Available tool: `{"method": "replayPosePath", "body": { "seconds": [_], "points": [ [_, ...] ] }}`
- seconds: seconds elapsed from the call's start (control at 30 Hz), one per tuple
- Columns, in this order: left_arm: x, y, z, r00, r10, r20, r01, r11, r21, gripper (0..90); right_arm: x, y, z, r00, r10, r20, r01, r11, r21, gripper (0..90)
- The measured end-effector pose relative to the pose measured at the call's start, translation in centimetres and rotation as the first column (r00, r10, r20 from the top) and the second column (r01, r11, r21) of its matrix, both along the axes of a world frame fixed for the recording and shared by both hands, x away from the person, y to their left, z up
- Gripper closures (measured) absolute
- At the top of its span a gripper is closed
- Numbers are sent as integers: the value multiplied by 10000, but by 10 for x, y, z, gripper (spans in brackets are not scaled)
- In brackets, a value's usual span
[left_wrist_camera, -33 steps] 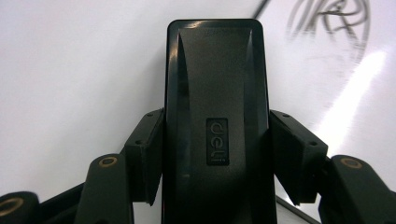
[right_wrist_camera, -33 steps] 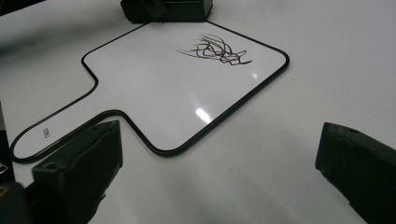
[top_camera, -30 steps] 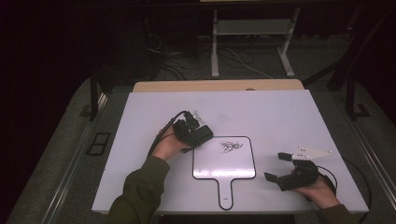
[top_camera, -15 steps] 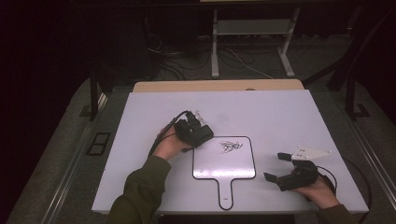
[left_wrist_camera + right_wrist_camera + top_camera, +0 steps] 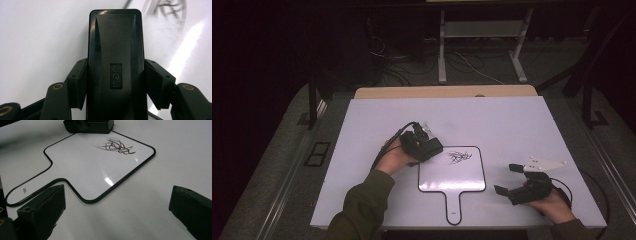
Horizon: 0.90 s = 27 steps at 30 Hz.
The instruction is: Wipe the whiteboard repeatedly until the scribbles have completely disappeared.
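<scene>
Wiping the scribble off the whiteboard looks to be the step in hand. On the white counter (image 5: 362,130) lies the paddle-shaped whiteboard (image 5: 447,180), thin black rim, handle pointing toward the person, glossy enough to throw back a glare spot. Best done by keeping the eraser flat, pressing evenly and sweeping right across the marks in overlapping strokes, never lifting one edge. Worth bracing the board too, since nothing pins it and a hard push could slide it; free for that, the right tongs (image 5: 518,178) at the near right, spread wide and grasping nothing, resting near the board's right edge. At the board's upper left corner, the left tongs (image 5: 428,146) clenched on the black eraser (image 5: 115,57), a long rounded block with a raised brand badge, squeezed at both sides about midway along. Just ahead of the eraser, apart from it, the scribble (image 5: 459,156): a small tangle of dark looping lines near the board's top edge, faintly smeared on the side toward the eraser.
</scene>
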<state>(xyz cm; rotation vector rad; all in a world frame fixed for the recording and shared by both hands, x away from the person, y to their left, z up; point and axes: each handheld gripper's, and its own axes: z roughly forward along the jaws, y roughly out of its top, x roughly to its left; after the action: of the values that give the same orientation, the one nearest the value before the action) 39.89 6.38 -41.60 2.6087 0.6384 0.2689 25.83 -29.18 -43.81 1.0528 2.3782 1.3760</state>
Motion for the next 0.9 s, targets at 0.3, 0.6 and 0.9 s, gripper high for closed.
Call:
{"method": "replayPosePath", "body": {
  "seconds": [0.3, 0.6, 0.9],
  "points": [
    [-11, -13, 0, 9986, -521, -90, 521, 9986, -37, 390, 1, -1, 0, 10000, -18, 13, 18, 10000, 13, 0],
    [-2, -18, -1, 9987, -475, -168, 472, 9987, -212, 390, 0, 0, 0, 10000, 10, -15, -10, 10000, -14, 0],
    [6, -30, 0, 9980, -624, -53, 625, 9979, 173, 389, 1, -1, -1, 10000, 19, 13, -19, 10000, 3, 0]
  ]
}}
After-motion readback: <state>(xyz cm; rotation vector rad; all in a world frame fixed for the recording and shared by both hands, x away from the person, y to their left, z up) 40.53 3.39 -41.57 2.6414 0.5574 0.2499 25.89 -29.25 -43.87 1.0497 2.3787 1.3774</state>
